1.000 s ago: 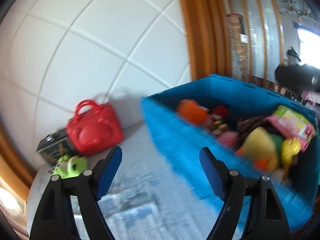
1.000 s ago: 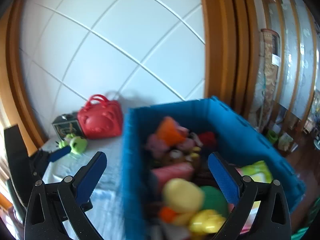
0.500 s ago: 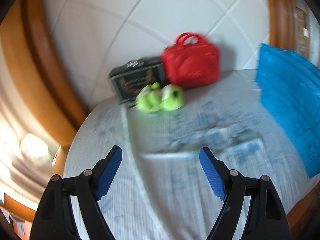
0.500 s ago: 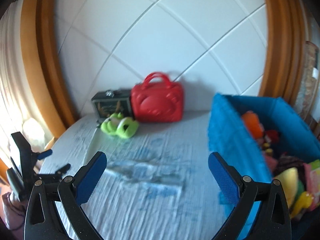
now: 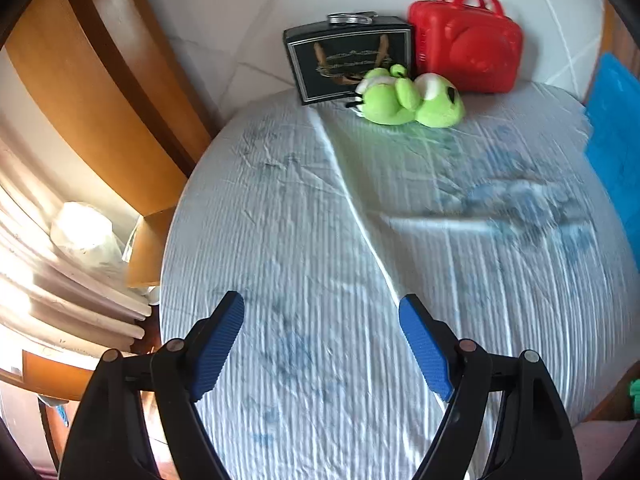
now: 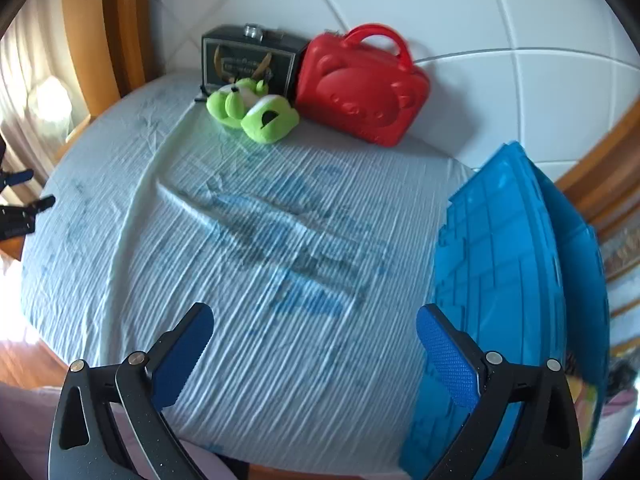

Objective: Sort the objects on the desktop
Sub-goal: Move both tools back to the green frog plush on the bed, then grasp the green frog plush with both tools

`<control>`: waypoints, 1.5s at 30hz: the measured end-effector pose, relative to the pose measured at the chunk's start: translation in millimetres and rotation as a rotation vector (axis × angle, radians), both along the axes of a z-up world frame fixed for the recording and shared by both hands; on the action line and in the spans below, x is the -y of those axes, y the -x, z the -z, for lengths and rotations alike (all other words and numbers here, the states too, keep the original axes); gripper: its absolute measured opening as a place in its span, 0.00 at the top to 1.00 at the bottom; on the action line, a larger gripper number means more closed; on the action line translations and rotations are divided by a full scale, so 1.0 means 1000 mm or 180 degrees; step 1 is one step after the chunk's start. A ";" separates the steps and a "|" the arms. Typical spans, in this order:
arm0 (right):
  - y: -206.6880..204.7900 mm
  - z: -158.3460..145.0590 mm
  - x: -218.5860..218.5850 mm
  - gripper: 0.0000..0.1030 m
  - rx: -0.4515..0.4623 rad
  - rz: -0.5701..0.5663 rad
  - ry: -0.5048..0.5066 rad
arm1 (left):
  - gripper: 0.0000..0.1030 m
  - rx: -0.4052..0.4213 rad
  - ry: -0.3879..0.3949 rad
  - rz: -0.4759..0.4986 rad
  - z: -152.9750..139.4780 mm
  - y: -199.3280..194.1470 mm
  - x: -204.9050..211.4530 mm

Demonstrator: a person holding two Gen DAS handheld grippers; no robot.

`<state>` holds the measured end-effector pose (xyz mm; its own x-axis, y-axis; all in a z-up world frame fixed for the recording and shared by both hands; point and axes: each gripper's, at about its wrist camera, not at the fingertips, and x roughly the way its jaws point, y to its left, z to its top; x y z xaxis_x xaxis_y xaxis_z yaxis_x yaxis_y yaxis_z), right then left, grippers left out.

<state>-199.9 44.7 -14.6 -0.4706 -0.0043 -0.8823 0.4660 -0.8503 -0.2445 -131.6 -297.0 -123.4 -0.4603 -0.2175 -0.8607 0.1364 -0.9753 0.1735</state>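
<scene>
A green frog plush (image 5: pixel 412 98) (image 6: pixel 254 114) lies at the far side of the table, in front of a dark tin box (image 5: pixel 348 62) (image 6: pixel 250 60) and a red bear-face case (image 5: pixel 466 56) (image 6: pixel 360 88) that stand against the white wall. My left gripper (image 5: pixel 322 332) is open and empty, low over the near left of the cloth. My right gripper (image 6: pixel 314 340) is open and empty over the near middle, beside the blue crate (image 6: pixel 516 264). The crate's edge shows at the right of the left wrist view (image 5: pixel 616 132).
A pale blue printed cloth (image 5: pixel 360 240) (image 6: pixel 260 240) covers the round table. Wooden trim (image 5: pixel 100 80) and curtains stand to the left. The left gripper shows at the left edge of the right wrist view (image 6: pixel 20 204).
Both grippers have swung left, away from the blue crate, and now look down over the cloth toward the plush, tin and red case. Both stay open and empty.
</scene>
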 end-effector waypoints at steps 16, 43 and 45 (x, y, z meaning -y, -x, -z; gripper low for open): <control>0.315 0.183 0.125 0.00 0.0356 0.0764 0.1630 | 0.23 -0.0471 -0.0575 -0.0135 0.080 0.298 -0.003; 0.322 0.211 0.160 0.28 0.0486 0.0420 0.1719 | 0.45 -0.0413 -0.0617 0.0301 0.107 0.330 -0.037; 0.312 0.194 0.155 0.28 0.0419 0.0376 0.1739 | 0.45 -0.0512 -0.0605 0.0315 0.088 0.318 -0.043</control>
<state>-512.0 -110.2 -208.5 -0.3820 -0.4302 -0.8180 0.3571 -0.8850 0.2987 -449.2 -254.2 -211.4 -0.6054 -0.0061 -0.7959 0.0499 -0.9983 -0.0302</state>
